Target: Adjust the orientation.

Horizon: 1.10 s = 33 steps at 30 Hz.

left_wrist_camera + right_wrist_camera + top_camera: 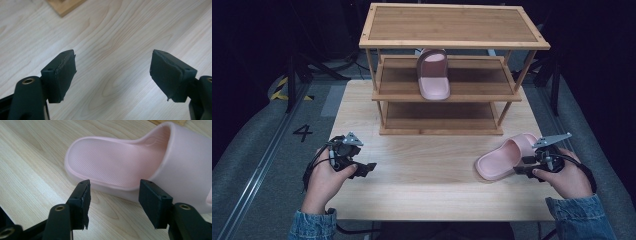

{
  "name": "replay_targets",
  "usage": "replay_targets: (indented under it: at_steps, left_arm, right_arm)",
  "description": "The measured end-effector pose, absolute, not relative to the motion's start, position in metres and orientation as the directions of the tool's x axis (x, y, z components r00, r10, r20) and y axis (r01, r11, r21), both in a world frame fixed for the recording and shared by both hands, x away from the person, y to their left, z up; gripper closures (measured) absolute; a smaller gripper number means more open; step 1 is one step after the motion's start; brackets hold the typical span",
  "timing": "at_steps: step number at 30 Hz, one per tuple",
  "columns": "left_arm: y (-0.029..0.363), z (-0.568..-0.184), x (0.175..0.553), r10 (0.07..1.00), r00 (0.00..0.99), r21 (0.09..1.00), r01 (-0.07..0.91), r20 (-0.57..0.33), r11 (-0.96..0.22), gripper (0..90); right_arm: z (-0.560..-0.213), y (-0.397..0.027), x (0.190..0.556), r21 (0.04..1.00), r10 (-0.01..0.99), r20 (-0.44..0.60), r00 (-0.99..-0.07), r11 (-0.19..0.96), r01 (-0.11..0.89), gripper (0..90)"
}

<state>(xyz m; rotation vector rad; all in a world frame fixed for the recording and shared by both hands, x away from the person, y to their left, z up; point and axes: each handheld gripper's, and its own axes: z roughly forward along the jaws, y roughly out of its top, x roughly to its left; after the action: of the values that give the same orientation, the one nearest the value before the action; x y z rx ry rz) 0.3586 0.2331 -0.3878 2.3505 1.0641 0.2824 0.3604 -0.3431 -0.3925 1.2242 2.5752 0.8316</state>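
Lying on the table (pixel 422 165) at its right front, the pink slipper (pixel 504 157) rests sole down, just ahead of the right gripper (pixel 113 195). That gripper's jaws stand spread, pads clear of the slipper's edge. Left gripper (pixel 112 72): jaws wide apart over bare wood, nothing between them. Second slipper (pixel 433 75) sits on the rack's (pixel 452 42) middle shelf.

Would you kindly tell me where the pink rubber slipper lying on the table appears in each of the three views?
High view: the pink rubber slipper on the table lies lower right, just before the right tongs.
Right gripper view: it spans centre to upper right, beyond the open jaws.
Left gripper view: not in it.
Shared landmark: the pale wooden table.
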Motion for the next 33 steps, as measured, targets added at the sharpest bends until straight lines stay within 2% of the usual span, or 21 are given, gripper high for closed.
replay_targets:
  at_steps: [14,18,22,23,26,30,31,33]
  left_arm:
    - [0.253,-0.409,0.367,0.795,0.603,0.512,0.705,-0.070,-0.490,21.7]
    - [0.259,-0.410,0.368,0.832,0.554,0.559,0.700,-0.031,-0.445,25.5]
    - [0.265,-0.409,0.367,0.851,0.526,0.580,0.696,-0.010,-0.424,24.5]
    - [0.267,-0.408,0.366,0.852,0.523,0.587,0.693,-0.009,-0.419,24.5]
    - [0.270,-0.409,0.361,0.860,0.510,0.598,0.695,-0.020,-0.399,24.5]
    - [0.269,-0.410,0.354,0.857,0.515,0.619,0.680,-0.022,-0.393,24.6]
    - [0.269,-0.410,0.354,0.857,0.515,0.619,0.680,-0.022,-0.393,24.8]
    - [0.269,-0.410,0.349,0.860,0.509,0.631,0.678,-0.034,-0.376,25.0]
  right_arm:
    - [-0.399,-0.334,0.364,0.546,0.752,0.094,-0.653,0.509,0.665,48.0]
    - [-0.402,-0.327,0.366,0.543,0.745,0.103,-0.659,0.513,0.665,51.2]
    - [-0.403,-0.321,0.368,0.545,0.736,0.116,-0.667,0.514,0.662,53.9]
    - [-0.403,-0.314,0.371,0.554,0.725,0.127,-0.677,0.515,0.654,58.3]
    - [-0.403,-0.307,0.375,0.556,0.719,0.121,-0.685,0.523,0.647,62.7]
    - [-0.404,-0.285,0.385,0.549,0.666,0.116,-0.737,0.575,0.606,84.4]
    - [-0.404,-0.285,0.385,0.549,0.666,0.116,-0.737,0.575,0.606,84.4]
    - [-0.407,-0.272,0.391,0.541,0.649,0.115,-0.752,0.594,0.596,90.0]
